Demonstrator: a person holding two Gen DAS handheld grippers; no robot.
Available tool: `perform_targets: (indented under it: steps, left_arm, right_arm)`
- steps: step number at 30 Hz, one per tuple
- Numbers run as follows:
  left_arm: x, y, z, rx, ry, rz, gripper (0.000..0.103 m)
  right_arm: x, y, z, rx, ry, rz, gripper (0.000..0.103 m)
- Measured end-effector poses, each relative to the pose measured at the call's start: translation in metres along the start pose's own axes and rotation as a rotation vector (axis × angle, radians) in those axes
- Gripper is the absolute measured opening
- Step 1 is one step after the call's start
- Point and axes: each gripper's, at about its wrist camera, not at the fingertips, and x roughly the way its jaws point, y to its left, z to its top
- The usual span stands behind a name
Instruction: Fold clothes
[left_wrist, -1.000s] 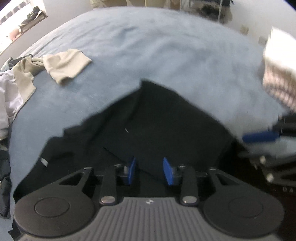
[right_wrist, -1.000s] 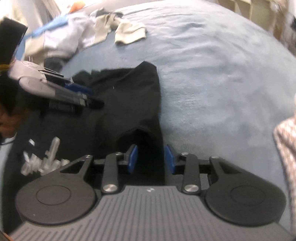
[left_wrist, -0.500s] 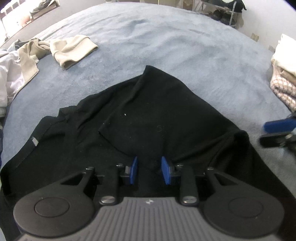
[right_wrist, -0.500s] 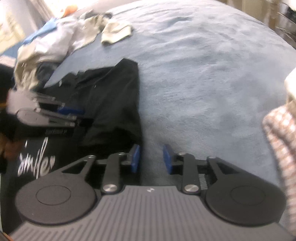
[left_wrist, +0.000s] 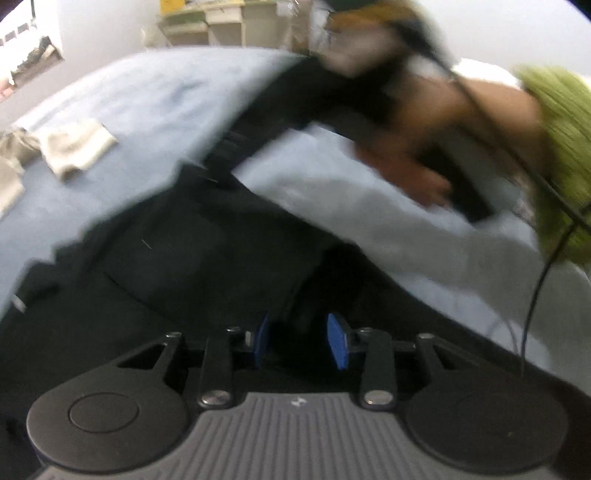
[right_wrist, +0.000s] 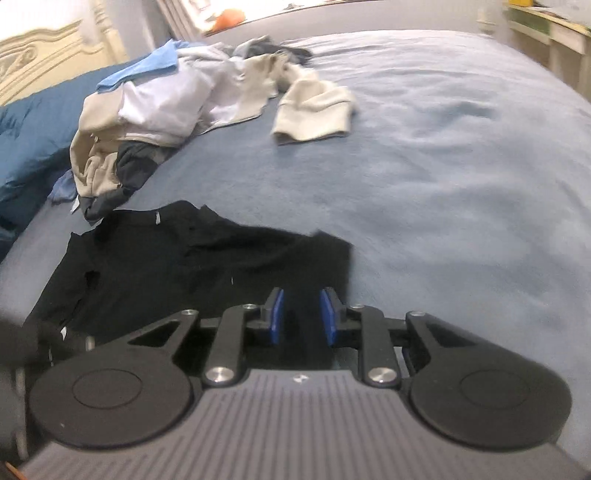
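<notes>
A black garment (right_wrist: 192, 266) lies partly spread on the blue bed (right_wrist: 443, 166). My right gripper (right_wrist: 303, 315) hovers at the garment's right edge. Its jaws are closing with black cloth between the blue pads (right_wrist: 277, 315), and a gap still shows. In the blurred left wrist view the black garment (left_wrist: 192, 258) fills the lower middle. My left gripper (left_wrist: 299, 341) is low over a fold of it, its jaws opening, with dark cloth between the pads (left_wrist: 338, 341). A person's hand (left_wrist: 417, 177) and green sleeve (left_wrist: 554, 147) reach across above.
A pile of loose clothes (right_wrist: 166, 99) lies at the bed's far left, with a beige garment (right_wrist: 314, 107) beside it. A dark blue duvet (right_wrist: 29, 140) and a headboard (right_wrist: 37, 62) are further left. Shelving (left_wrist: 207, 26) stands beyond the bed.
The right gripper swung left from bare bed onto the black garment's edge and its jaws narrowed. In the left view the person's arm swept across the top. The left pads stand slightly wider.
</notes>
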Motion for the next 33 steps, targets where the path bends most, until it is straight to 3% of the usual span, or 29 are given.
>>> perform_targets:
  steps: [6, 10, 12, 15, 17, 20, 22, 25, 28, 33]
  left_arm:
    - [-0.001, -0.013, -0.012, 0.07, -0.019, 0.008, 0.038]
    - [-0.006, -0.013, -0.011, 0.051, -0.007, 0.02, 0.038]
    - [-0.014, -0.012, -0.01, 0.03, 0.001, 0.032, 0.04]
    - [-0.033, -0.01, -0.015, -0.02, 0.006, 0.06, 0.043]
    - [-0.046, -0.008, -0.019, -0.058, 0.007, 0.09, 0.043]
    - [-0.065, 0.0, -0.026, -0.122, 0.009, 0.135, 0.043]
    - [-0.084, 0.009, -0.033, -0.171, 0.006, 0.178, 0.043]
    - [-0.124, 0.026, -0.052, -0.263, -0.02, 0.228, 0.046]
    - [-0.17, 0.043, -0.084, -0.362, -0.009, 0.274, 0.048]
    - [-0.232, 0.071, -0.169, -0.53, 0.119, 0.325, 0.049]
  right_arm:
    - [0.036, -0.022, 0.021, 0.034, 0.004, -0.052, 0.019]
    - [0.004, -0.021, 0.03, 0.014, -0.041, -0.106, 0.021]
    - [-0.026, -0.014, 0.029, -0.03, -0.035, -0.038, 0.021]
    - [-0.061, 0.007, 0.015, -0.157, 0.056, 0.091, 0.021]
    - [-0.064, 0.026, -0.003, -0.256, 0.148, 0.123, 0.021]
    - [-0.034, 0.043, -0.034, -0.33, 0.286, 0.059, 0.022]
    - [-0.029, 0.05, -0.04, -0.333, 0.295, 0.012, 0.022]
    - [-0.063, 0.078, -0.02, -0.296, 0.194, 0.001, 0.022]
    - [-0.091, 0.109, -0.001, -0.228, 0.13, 0.034, 0.03]
    - [-0.074, 0.188, 0.007, -0.147, 0.168, 0.193, 0.042]
